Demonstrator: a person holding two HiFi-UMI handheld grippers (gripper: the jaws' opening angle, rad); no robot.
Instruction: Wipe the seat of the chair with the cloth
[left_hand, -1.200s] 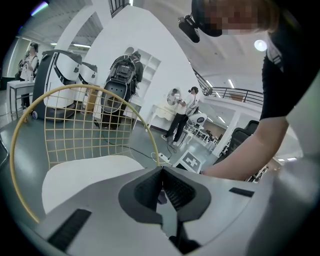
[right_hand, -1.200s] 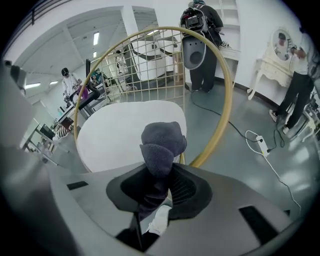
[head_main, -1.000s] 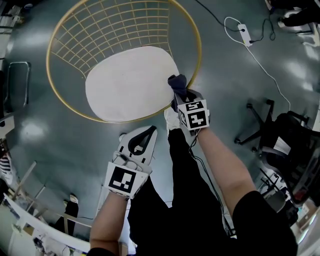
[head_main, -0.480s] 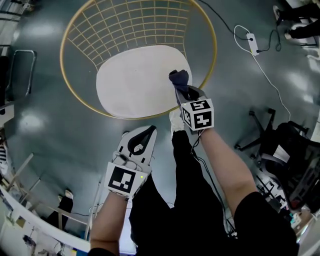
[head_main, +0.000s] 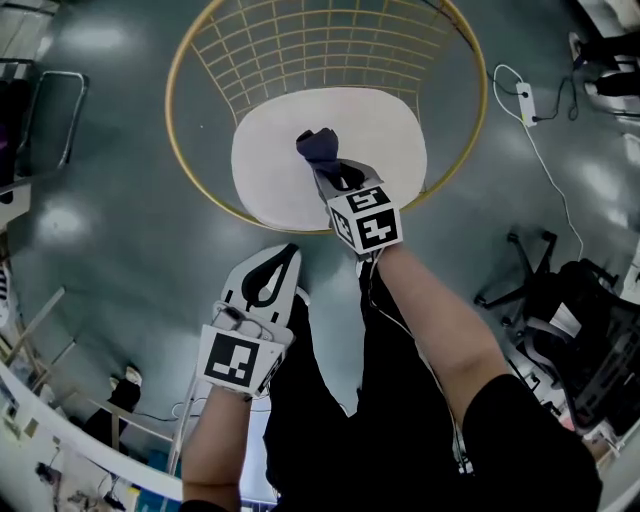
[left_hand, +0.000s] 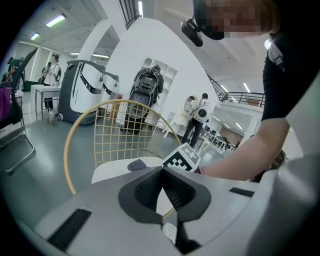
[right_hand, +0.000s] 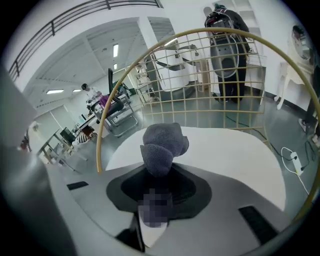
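The chair has a round gold wire frame (head_main: 190, 60) and a white seat pad (head_main: 270, 160). My right gripper (head_main: 328, 165) hangs over the middle of the pad, shut on a bunched dark blue-grey cloth (head_main: 320, 148). In the right gripper view the cloth (right_hand: 162, 146) sticks up from the jaws with the seat (right_hand: 230, 155) just past it; whether it touches the pad I cannot tell. My left gripper (head_main: 272, 268) hovers over the floor in front of the chair, jaws shut with nothing in them (left_hand: 162, 177).
The floor (head_main: 120, 230) is grey and glossy. A white power strip (head_main: 526, 104) with cables lies at the right. A black office chair (head_main: 575, 290) stands at the right edge. A metal chair frame (head_main: 50, 110) is at the left. The person's dark trousers and shoe (head_main: 365, 330) are beside the chair.
My right gripper has carried the cloth from the seat's right edge in over the middle of the pad. The view has shifted so the chair sits further right. The left gripper stays shut below.
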